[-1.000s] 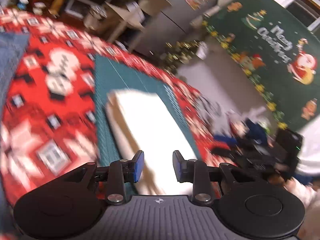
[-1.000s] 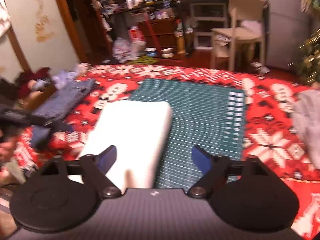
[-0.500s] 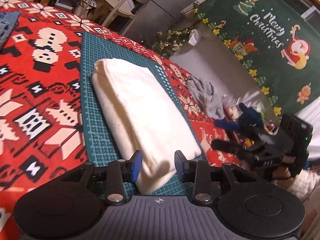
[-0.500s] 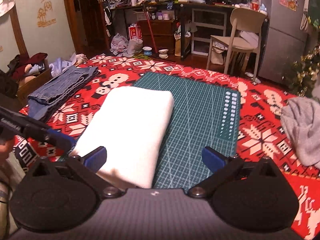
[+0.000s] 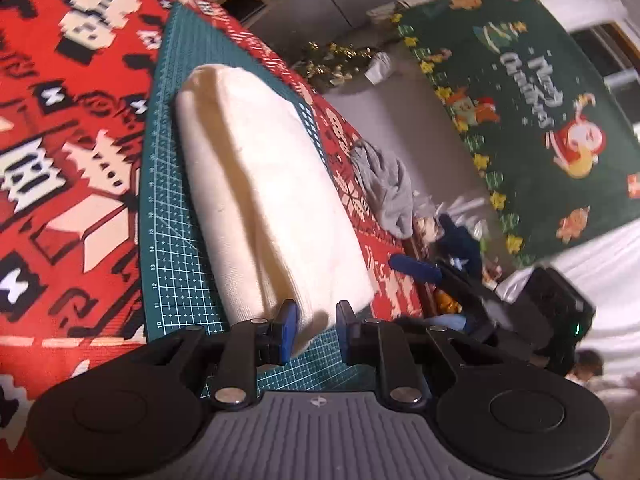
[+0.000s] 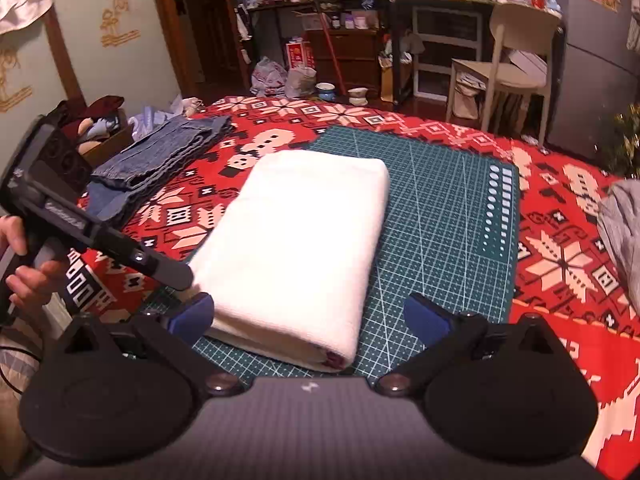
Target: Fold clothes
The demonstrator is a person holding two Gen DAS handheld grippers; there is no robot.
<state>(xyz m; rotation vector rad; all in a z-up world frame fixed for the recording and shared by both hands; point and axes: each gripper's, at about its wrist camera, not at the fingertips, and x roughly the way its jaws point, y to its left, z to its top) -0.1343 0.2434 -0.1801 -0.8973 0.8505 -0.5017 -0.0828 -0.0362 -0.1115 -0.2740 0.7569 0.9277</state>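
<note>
Left wrist view: left gripper (image 5: 313, 330) fingers narrowly parted around near corner of folded white cloth (image 5: 264, 184), lower centre. Right gripper (image 6: 308, 320) spread wide, empty. Pinch all layers together.

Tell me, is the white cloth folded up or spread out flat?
Folded. The white cloth is a thick, neat rectangle with stacked layers showing at its near edge, lying on the green mat.

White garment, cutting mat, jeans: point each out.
White garment (image 6: 304, 240): right wrist view, top face.
Cutting mat (image 6: 440, 216): right wrist view, bare grid.
Jeans (image 6: 160, 156): right wrist view, folded stack.
</note>
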